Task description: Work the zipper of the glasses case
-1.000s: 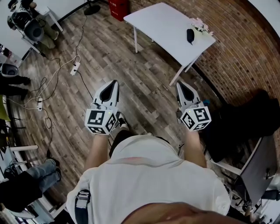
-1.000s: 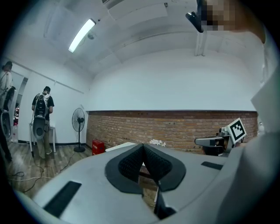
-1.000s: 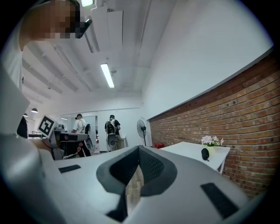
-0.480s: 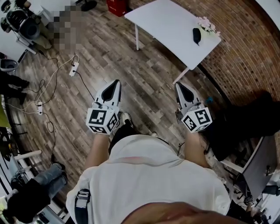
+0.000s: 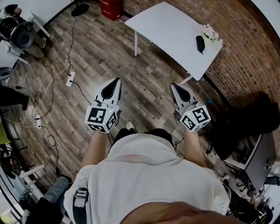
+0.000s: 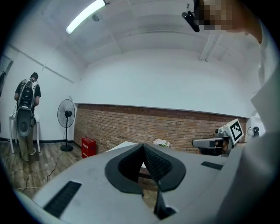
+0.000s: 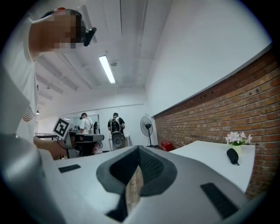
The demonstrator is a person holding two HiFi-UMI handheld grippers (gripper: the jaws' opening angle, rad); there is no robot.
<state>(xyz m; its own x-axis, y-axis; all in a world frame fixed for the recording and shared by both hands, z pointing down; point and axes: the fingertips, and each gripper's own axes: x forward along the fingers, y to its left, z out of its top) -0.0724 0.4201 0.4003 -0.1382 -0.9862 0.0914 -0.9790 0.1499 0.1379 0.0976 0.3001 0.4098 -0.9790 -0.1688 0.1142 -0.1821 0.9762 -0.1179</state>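
Observation:
A black glasses case point(image 5: 200, 44) lies near the far right end of the white table point(image 5: 168, 30), next to a small bunch of pale flowers point(image 5: 209, 32). The same case point(image 7: 232, 156) shows at the right in the right gripper view. My left gripper point(image 5: 115, 81) and right gripper point(image 5: 173, 86) are held side by side over the wooden floor, short of the table and well apart from the case. Both are shut with nothing between the jaws. In the left gripper view the jaws meet in front of the table, and the right gripper point(image 6: 205, 142) shows at the right.
A brick wall point(image 5: 245, 48) runs behind the table. Cables and a power strip point(image 5: 69, 78) lie on the floor at left, a fan base point(image 5: 79, 8) and red box point(image 5: 110, 6) at the far side. People stand by a standing fan point(image 7: 147, 127). Dark furniture point(image 5: 249, 127) is at right.
Both grippers have moved a little forward toward the table, and the view has shifted so the table sits closer. Both stay shut.

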